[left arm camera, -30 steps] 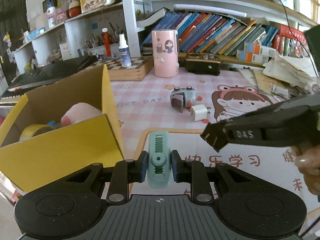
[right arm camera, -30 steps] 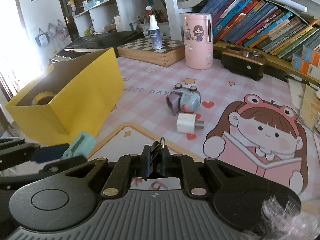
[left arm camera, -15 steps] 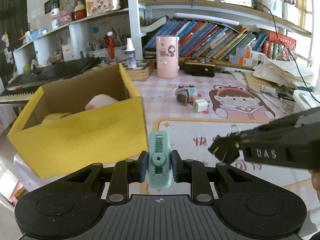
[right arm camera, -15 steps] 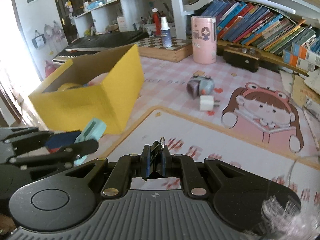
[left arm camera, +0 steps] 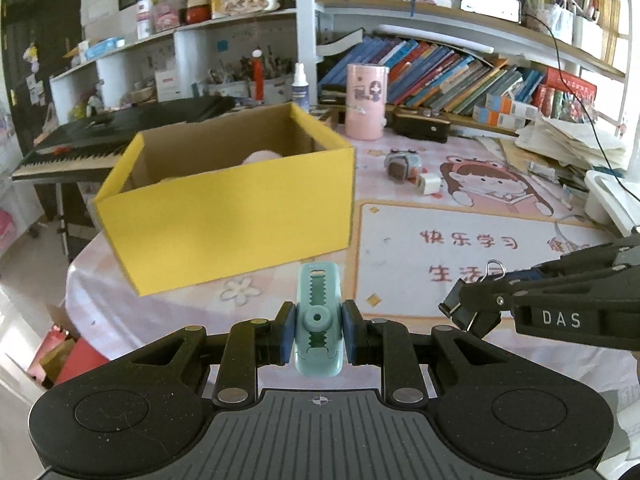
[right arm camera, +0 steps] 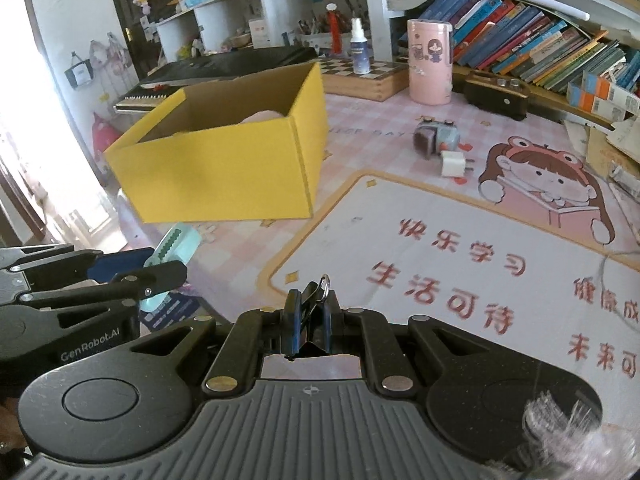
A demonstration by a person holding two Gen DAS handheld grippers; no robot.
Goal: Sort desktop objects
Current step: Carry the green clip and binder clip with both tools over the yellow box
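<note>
My left gripper (left arm camera: pixel 318 334) is shut on a mint-green toothed clip (left arm camera: pixel 319 316), held above the table's near edge in front of the yellow cardboard box (left arm camera: pixel 228 216). The clip also shows in the right wrist view (right arm camera: pixel 176 246). My right gripper (right arm camera: pixel 308 322) is shut on a black binder clip (right arm camera: pixel 310 308) with a wire loop, over the white mat (right arm camera: pixel 460 280); it shows to the right in the left wrist view (left arm camera: pixel 472 308). The box (right arm camera: pixel 224 168) holds a pink soft object (left arm camera: pixel 260 158).
A grey-blue toy camera (right arm camera: pixel 436 140) and a white charger plug (right arm camera: pixel 452 163) lie on the pink tablecloth beyond the mat. A pink cylinder (right arm camera: pixel 430 62), a spray bottle (right arm camera: pixel 358 48), a chessboard (right arm camera: pixel 368 74), books and a keyboard (left arm camera: pixel 100 140) stand at the back.
Both grippers have pulled back toward the near edge and risen, each holding its clip. The box and desk objects now look smaller and farther away.
</note>
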